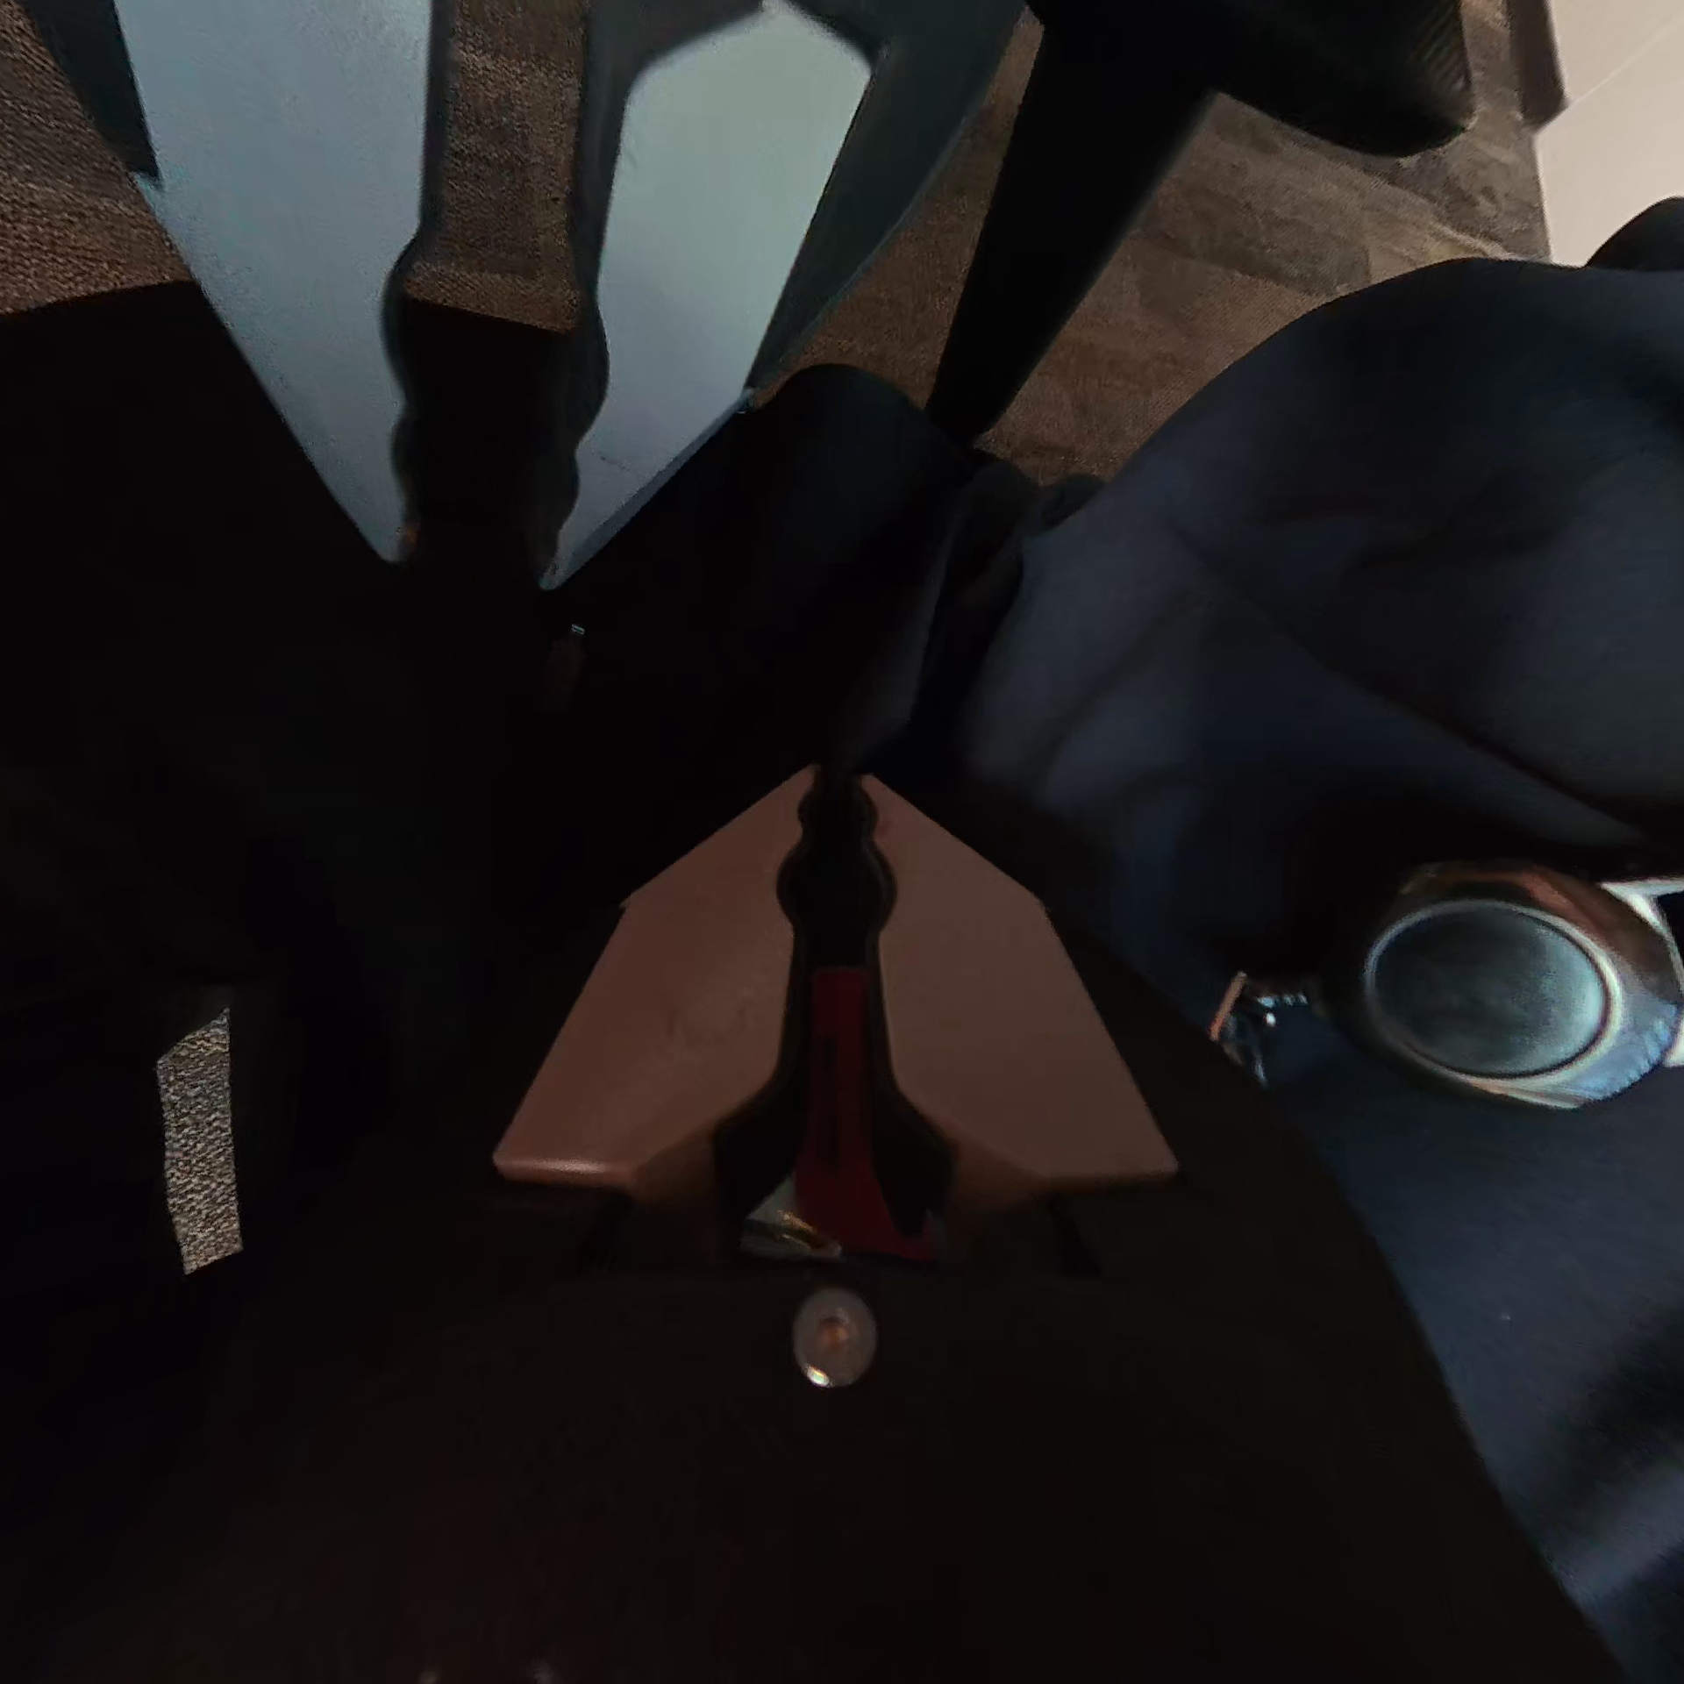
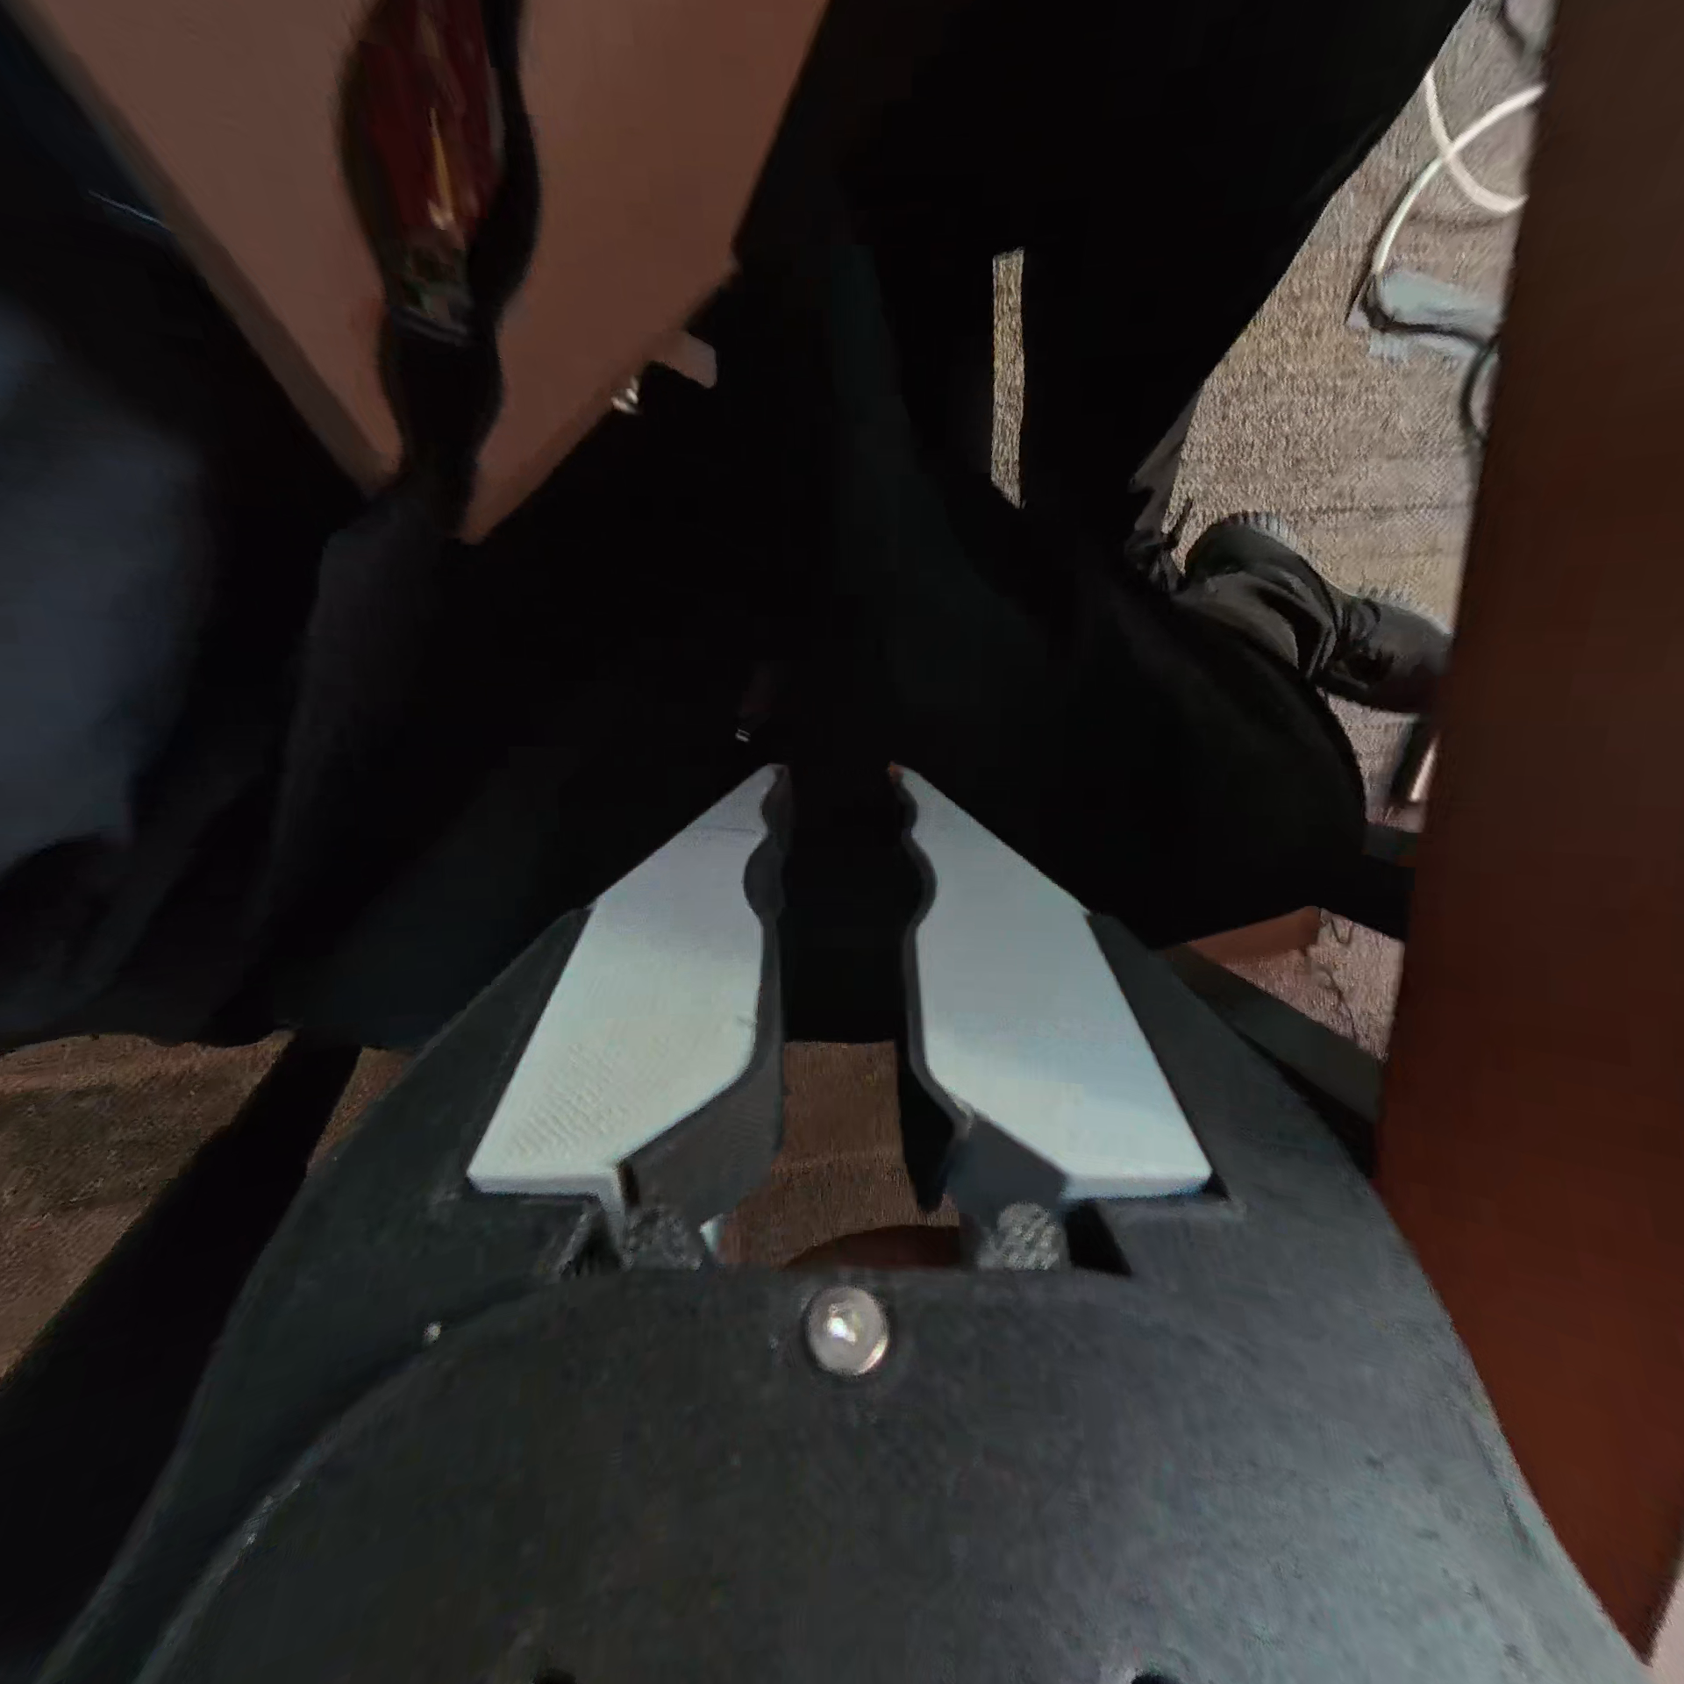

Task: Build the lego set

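No lego pieces show in either view. My left gripper (image 1: 840,775) has pinkish-brown fingers whose tips meet, so it is shut. A red shape (image 1: 831,1084) shows in the slot near the finger bases; I cannot tell what it is. This gripper also shows at the top left of the right wrist view (image 2: 437,510). My right gripper (image 2: 838,775) has pale blue fingers a little apart, open and empty. It also shows at the top left of the left wrist view (image 1: 474,556). Both grippers hang low over dark trousers (image 2: 911,638) and point toward each other.
Brown carpet (image 2: 1276,437) lies below. A dark blue sleeve (image 1: 1321,592) with a wristwatch (image 1: 1504,993) is at right. A black shoe (image 2: 1321,620), white cables (image 2: 1458,155), a reddish-brown panel (image 2: 1549,638) and black chair legs (image 1: 1002,228) are nearby. Spacing between my two grippers at the tips: around 9 cm.
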Available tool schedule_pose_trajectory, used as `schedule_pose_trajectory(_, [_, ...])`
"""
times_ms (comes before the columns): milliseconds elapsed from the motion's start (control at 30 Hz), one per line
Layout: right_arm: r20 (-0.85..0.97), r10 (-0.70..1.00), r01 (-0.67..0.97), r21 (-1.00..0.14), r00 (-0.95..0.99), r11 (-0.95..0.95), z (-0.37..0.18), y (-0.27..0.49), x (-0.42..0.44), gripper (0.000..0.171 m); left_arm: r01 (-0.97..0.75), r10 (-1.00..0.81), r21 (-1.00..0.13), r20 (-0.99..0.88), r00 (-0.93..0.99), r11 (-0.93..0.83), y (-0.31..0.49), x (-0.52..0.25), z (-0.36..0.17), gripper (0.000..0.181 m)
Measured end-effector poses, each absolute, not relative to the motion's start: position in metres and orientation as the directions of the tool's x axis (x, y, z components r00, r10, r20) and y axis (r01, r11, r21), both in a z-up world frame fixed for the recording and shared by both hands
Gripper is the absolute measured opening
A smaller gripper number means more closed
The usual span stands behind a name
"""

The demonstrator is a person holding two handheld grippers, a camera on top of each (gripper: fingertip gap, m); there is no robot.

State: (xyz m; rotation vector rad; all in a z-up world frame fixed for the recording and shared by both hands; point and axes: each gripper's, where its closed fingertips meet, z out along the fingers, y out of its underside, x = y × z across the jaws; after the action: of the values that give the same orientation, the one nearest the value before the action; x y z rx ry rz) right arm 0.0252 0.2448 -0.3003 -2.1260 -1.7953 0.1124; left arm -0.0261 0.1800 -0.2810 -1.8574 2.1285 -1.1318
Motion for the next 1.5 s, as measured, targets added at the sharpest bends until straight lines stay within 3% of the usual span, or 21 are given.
schedule_pose_trajectory(133, [0.19,0.971,0.961,-0.261,0.145,-0.093,-0.308,0.245,0.027,0.022,-0.815,-0.883,-0.578,0.401,-0.242,-0.04,0.18,-0.028,-0.282,0.001])
schedule_pose_trajectory(267, [0.208,0.963,0.953,-0.281,0.173,-0.111,-0.307,0.255,0.029,0.0,-0.816,-0.884,-0.576,0.406,-0.233,-0.049,0.183,-0.027,-0.284,0.001])
schedule_pose_trajectory(433, [0.268,0.946,0.938,-0.335,0.183,-0.087,-0.295,0.254,0.03,0.0,-0.813,-0.905,-0.582,0.359,-0.226,-0.028,0.189,-0.029,-0.286,0.002])
schedule_pose_trajectory(500, [0.3,0.937,0.948,-0.308,0.177,-0.081,-0.297,0.253,0.031,0.03,-0.814,-0.904,-0.58,0.364,-0.224,-0.032,0.189,-0.029,-0.287,0.001])
schedule_pose_trajectory(567, [0.326,0.934,0.976,-0.206,0.144,-0.078,-0.309,0.255,0.04,0.03,-0.814,-0.903,-0.579,0.365,-0.224,-0.032,0.189,-0.028,-0.287,0.001])
schedule_pose_trajectory(600, [0.327,0.938,0.986,-0.148,0.116,-0.071,-0.315,0.254,0.045,0.029,-0.815,-0.904,-0.579,0.365,-0.224,-0.032,0.189,-0.028,-0.287,0.001])
schedule_pose_trajectory(667, [0.332,0.941,0.993,-0.117,0.071,-0.034,-0.32,0.256,0.046,0.0,-0.813,-0.907,-0.582,0.358,-0.222,-0.031,0.19,-0.027,-0.287,0.001])
schedule_pose_trajectory(833, [0.331,0.918,0.967,-0.198,0.218,-0.158,-0.315,0.278,0.061,0.0,-0.791,-0.929,-0.611,0.31,-0.203,-0.032,0.2,-0.023,-0.288,0.003])
schedule_pose_trajectory(1067, [0.348,0.923,0.977,-0.19,0.163,-0.101,-0.317,0.276,0.063,0.0,-0.775,-0.948,-0.631,0.245,-0.205,0.004,0.207,-0.02,-0.289,0.006])
schedule_pose_trajectory(1300, [0.205,0.957,0.845,-0.53,0.204,-0.067,-0.268,0.25,0.023,0.003,-0.782,-0.939,-0.623,0.265,-0.217,0.005,0.204,-0.024,-0.29,0.0])
schedule_pose_trajectory(1367, [0.19,0.967,0.855,-0.517,0.17,-0.048,-0.271,0.242,0.016,0.005,-0.785,-0.937,-0.62,0.277,-0.214,-0.004,0.203,-0.025,-0.289,0.0])
schedule_pose_trajectory(1500, [0.213,0.972,0.922,-0.387,0.098,-0.008,-0.291,0.238,0.017,0.011,-0.785,-0.939,-0.62,0.273,-0.212,-0.003,0.202,-0.026,-0.287,0.0])
